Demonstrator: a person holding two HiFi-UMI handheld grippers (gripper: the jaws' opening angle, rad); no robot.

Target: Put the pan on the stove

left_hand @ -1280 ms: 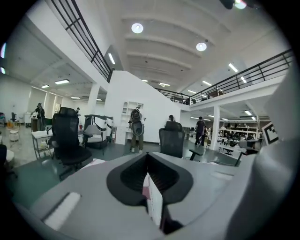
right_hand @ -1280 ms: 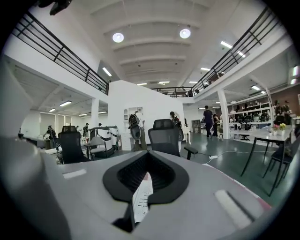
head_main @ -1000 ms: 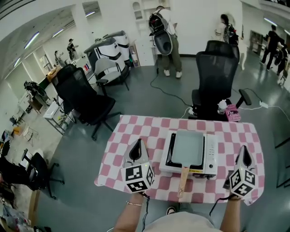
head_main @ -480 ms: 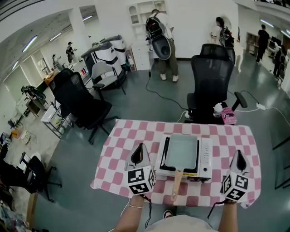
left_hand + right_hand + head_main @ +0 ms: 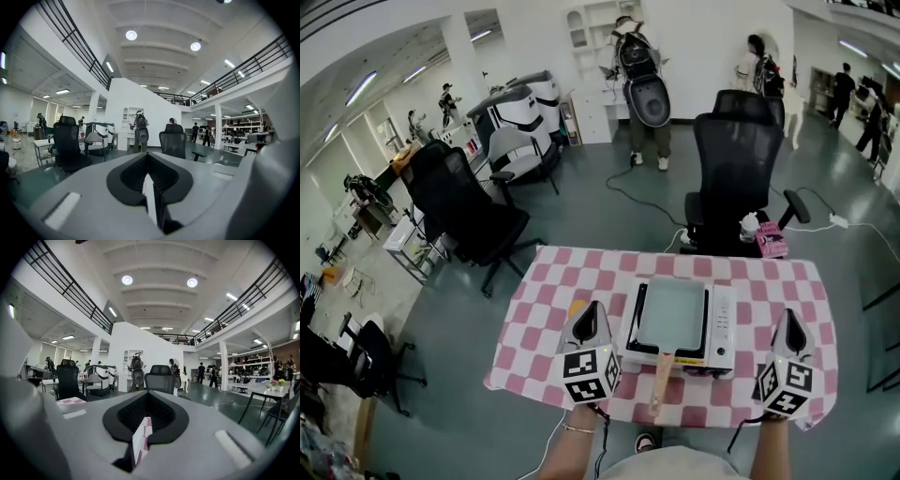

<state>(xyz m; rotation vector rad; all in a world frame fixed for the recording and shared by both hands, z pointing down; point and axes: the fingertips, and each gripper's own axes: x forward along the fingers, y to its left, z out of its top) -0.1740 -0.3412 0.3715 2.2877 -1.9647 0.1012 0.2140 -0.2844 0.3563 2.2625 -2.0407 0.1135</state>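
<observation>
Sitting on stove (image 5: 724,328), pan (image 5: 673,314); lettering seemingly unreadable.

Table (image 5: 534,319) is covered by a pink-and-white checked cloth. A white portable stove (image 5: 725,323) stands directly on it, right of centre.

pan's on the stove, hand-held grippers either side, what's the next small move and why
Probably just draw both back towards the body and stop. The pan sits flat on the stove, wooden handle poking over its near side. The left hand-held gripper and right hand-held gripper are shut, empty and clear of it, so nothing seems left to place.
</observation>
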